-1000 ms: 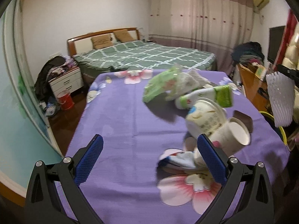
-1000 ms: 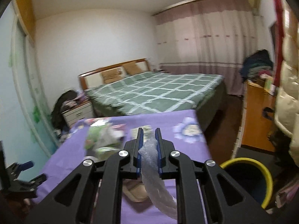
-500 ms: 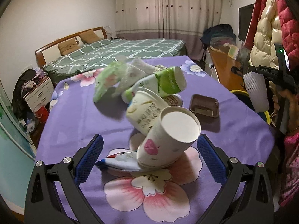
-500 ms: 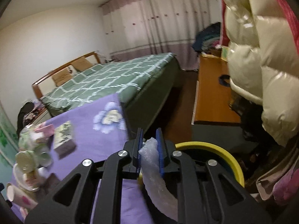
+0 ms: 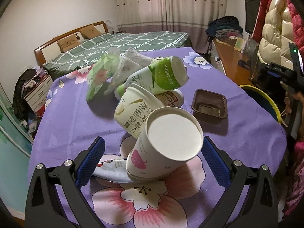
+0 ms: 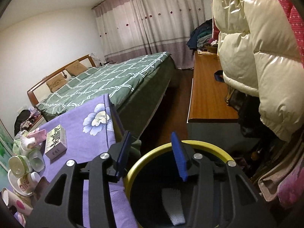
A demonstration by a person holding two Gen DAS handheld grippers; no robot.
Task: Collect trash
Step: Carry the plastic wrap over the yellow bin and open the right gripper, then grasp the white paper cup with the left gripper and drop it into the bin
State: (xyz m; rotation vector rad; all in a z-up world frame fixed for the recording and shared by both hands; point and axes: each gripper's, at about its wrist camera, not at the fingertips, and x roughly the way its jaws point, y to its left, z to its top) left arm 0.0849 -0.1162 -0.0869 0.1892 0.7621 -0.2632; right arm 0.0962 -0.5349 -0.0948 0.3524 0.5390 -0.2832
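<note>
Left gripper (image 5: 152,159): black frame, blue ribbed pads, jaws spread wide, nothing pressed. Between the pads, tilted on the purple flowered tablecloth (image 5: 66,125), stands the landmark: a white paper cup with a pink heart print (image 5: 163,150), mouth turned up toward the camera, long axis leaning away and to the right. This cup is the nearest piece of trash to the left gripper, sitting straight ahead in its gap; judged the likely next pick.

Under the cup's left side: a flattened white foil wrapper (image 5: 112,171). Behind the cup: a cream printed yoghurt tub (image 5: 133,112), and beyond that a green-and-white drink bottle lying on its side (image 5: 161,76). Right of the cup, apart: a shallow brown plastic tray (image 5: 210,106).

Further right, off the table edge: a dark round bin with a yellow rim (image 6: 190,144). Right gripper (image 6: 152,152): jaws have just been opening, now parted and empty above the bin; a white foam strip (image 6: 173,207) lies inside.
</note>
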